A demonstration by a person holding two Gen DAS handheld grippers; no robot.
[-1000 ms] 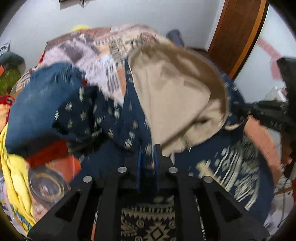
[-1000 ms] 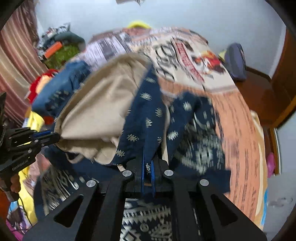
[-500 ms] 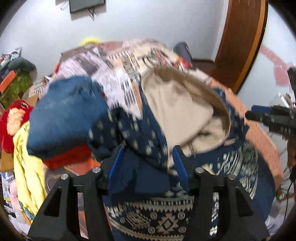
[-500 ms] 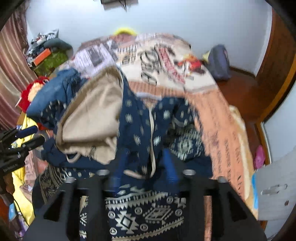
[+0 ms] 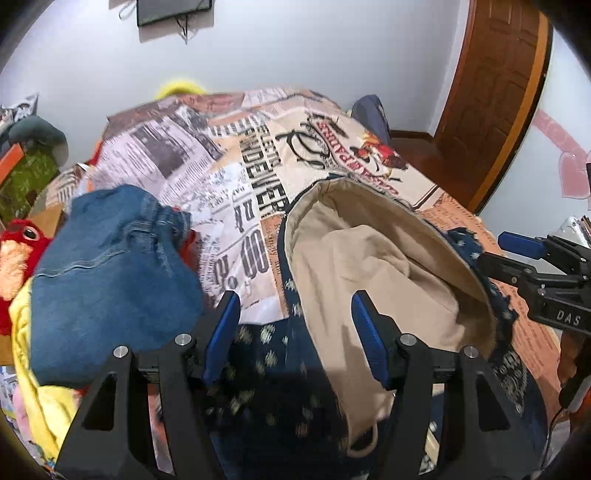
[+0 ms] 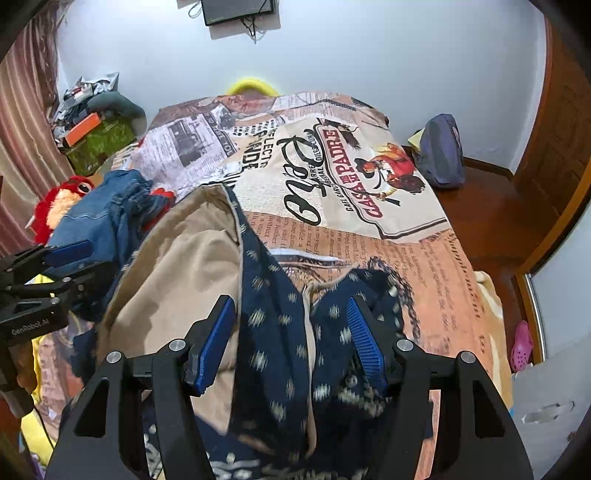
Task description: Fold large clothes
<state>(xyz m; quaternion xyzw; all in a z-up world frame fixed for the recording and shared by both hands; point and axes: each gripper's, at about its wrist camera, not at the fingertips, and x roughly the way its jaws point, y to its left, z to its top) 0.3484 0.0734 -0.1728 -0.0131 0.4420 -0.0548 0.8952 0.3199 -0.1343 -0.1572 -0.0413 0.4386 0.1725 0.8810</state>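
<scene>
**Count of things on and around the bed**

One navy patterned garment (image 6: 273, 314) with a beige lining lies at centre frame. One bundle of blue denim (image 5: 110, 280) sits at left in the left wrist view. One red plush toy (image 6: 61, 206) shows at the left edge. One printed bedspread (image 6: 332, 177) covers the one bed. One dark backpack (image 6: 443, 155) rests on the floor at upper right. One screen (image 6: 240, 9) hangs on the wall at top centre. One pink sandal (image 6: 522, 345) shows at the right edge. Two grippers: the left gripper (image 5: 295, 338) and the right gripper (image 6: 291, 347), each with two blue pads (image 6: 364, 343).
</scene>
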